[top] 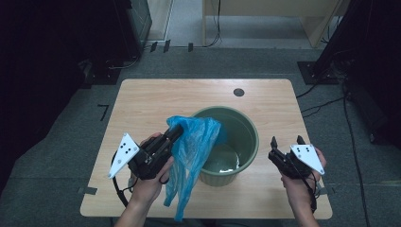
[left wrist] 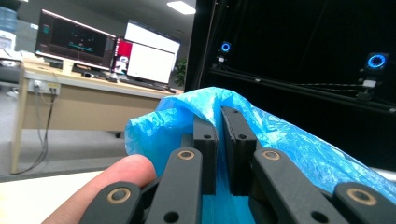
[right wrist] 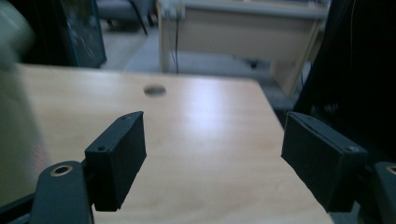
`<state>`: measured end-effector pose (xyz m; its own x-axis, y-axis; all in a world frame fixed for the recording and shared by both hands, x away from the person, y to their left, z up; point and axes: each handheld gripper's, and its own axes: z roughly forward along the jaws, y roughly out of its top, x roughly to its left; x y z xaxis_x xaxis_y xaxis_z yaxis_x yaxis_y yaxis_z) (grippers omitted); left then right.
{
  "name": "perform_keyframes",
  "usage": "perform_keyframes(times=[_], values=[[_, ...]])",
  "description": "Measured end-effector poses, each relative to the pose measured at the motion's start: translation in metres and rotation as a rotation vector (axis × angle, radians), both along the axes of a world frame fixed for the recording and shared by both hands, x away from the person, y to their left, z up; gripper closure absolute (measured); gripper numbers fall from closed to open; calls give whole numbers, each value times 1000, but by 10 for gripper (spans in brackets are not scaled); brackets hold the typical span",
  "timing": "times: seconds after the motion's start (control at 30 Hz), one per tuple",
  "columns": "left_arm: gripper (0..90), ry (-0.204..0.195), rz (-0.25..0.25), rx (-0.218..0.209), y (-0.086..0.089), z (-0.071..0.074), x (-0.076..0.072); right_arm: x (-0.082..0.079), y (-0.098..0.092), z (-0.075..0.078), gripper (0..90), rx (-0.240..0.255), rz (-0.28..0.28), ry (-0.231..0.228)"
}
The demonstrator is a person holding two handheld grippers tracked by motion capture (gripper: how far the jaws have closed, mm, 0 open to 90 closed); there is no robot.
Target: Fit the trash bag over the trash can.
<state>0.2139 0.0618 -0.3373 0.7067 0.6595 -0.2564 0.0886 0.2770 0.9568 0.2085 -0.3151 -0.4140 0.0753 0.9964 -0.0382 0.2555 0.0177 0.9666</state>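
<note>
A blue plastic bag [top: 194,146] hangs from my left gripper [top: 176,128], which is shut on its upper edge just left of the green bin's [top: 246,124] rim. Most of the bag drapes down the bin's outer left side toward the table's front edge; a corner lies over the rim. In the left gripper view the bag [left wrist: 289,144] is pinched between the two black jaws of the left gripper [left wrist: 219,126]. My right gripper [top: 286,142] stands open to the right of the bin with nothing between its jaws; the right gripper [right wrist: 212,140] looks across bare tabletop.
The wooden table [top: 156,101] has a round cable hole [top: 239,92] at the back right. The bin's blurred wall [right wrist: 14,32] is at the left edge of the right gripper view. Dark stands and cables surround the table on the floor.
</note>
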Motion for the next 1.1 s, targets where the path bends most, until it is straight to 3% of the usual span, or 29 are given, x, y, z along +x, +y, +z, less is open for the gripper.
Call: perform_keyframes(times=[0.13,0.17,0.27,0.3,0.33,0.37,0.4,0.57,0.6,0.63,0.67,0.7,0.73,0.77,0.8,0.83,0.87,0.9,0.93,1.0,1.1], values=[[858,-12,13,10,-2,0,-1,-13,14,37,224,-25,30,-128],[858,-13,15,10,-3,0,-1,-13,14,37,224,-25,30,-128],[860,-13,17,8,-4,1,-2,-22,26,68,226,-28,61,-208],[860,-17,20,11,-4,1,-2,-27,36,86,229,-49,51,-277],[860,-17,20,12,-5,1,-2,-29,41,94,232,-65,46,-312],[860,-18,20,13,-5,0,-3,-29,41,94,232,-65,46,-312],[867,-22,35,12,-5,0,-4,-34,54,108,233,-71,63,-354],[878,-33,73,4,-1,-1,-6,-46,72,115,237,-25,139,-361],[878,-31,74,1,-1,-1,-6,-54,83,114,243,-12,199,-351],[878,-29,76,-2,-1,-1,-6,-54,83,114,243,-12,199,-351],[878,-28,77,-4,-1,-1,-6,-58,89,114,246,-12,233,-340],[877,-29,75,-1,-1,-1,-6,-67,100,112,291,14,315,-330],[874,-31,76,-1,-3,-1,-7,-71,106,111,310,25,362,-325],[874,-36,78,1,-4,-1,-9,-71,106,111,310,25,362,-325],[868,-43,82,3,-5,-1,-10,-79,119,109,326,24,439,-314],[866,-55,94,11,-6,0,-12,-82,125,108,330,20,472,-311],[863,-55,94,11,-6,0,-12,-82,125,108,330,20,472,-311],[861,-60,105,13,-7,0,-14,-88,137,105,329,26,532,-295],[860,-60,105,13,-7,0,-14,-88,137,105,329,26,532,-295],[857,-66,122,14,-8,1,-16,-96,152,100,292,41,614,-273],[856,-72,130,18,-8,1,-17,-100,159,98,262,40,641,-275]])
